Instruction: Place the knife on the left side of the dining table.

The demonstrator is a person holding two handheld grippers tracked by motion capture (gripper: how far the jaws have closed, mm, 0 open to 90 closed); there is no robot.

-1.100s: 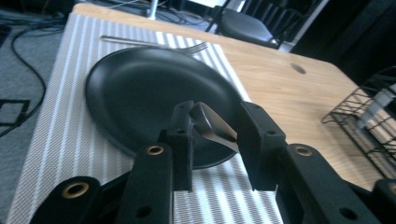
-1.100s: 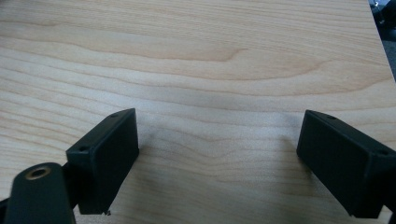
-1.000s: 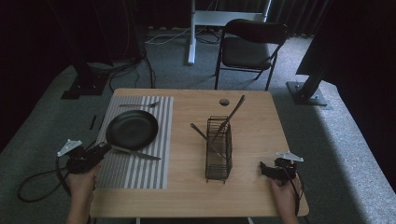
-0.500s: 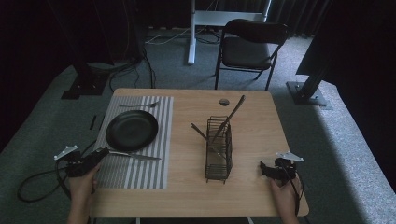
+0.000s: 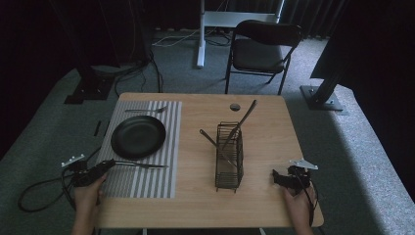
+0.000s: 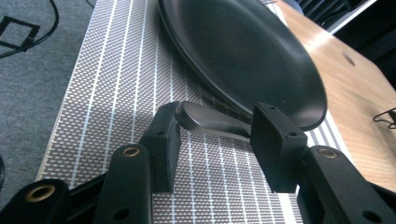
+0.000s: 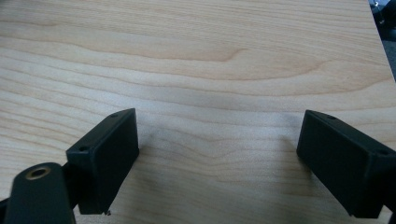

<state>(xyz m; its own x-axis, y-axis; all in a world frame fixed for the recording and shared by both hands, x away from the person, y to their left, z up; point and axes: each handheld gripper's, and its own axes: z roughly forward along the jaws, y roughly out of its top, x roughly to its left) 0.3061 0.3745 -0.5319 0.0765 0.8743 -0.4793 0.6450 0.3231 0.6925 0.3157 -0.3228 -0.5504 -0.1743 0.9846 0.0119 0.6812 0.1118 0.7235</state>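
Observation:
A dark utensil (image 5: 142,166) lies flat on the striped placemat (image 5: 147,181), just in front of the black plate (image 5: 138,136). My left gripper (image 5: 108,164) is at the mat's left edge, at the utensil's handle end. In the left gripper view the jaws of the left gripper (image 6: 217,127) stand apart on either side of the handle (image 6: 210,122), and the plate (image 6: 243,51) is right behind it. My right gripper (image 5: 276,177) rests low at the table's front right. It is open over bare wood (image 7: 210,56), with nothing inside the right gripper (image 7: 219,128).
A wire basket (image 5: 229,156) stands mid-table with two long utensils (image 5: 244,120) leaning out of it. A fork (image 5: 144,110) lies along the placemat's far edge. A small dark round thing (image 5: 235,106) sits near the far edge. A folding chair (image 5: 262,46) stands beyond the table.
My left gripper has drawn back a little toward the table's front left, away from the plate. The utensil stays where it lay. The right gripper has not moved.

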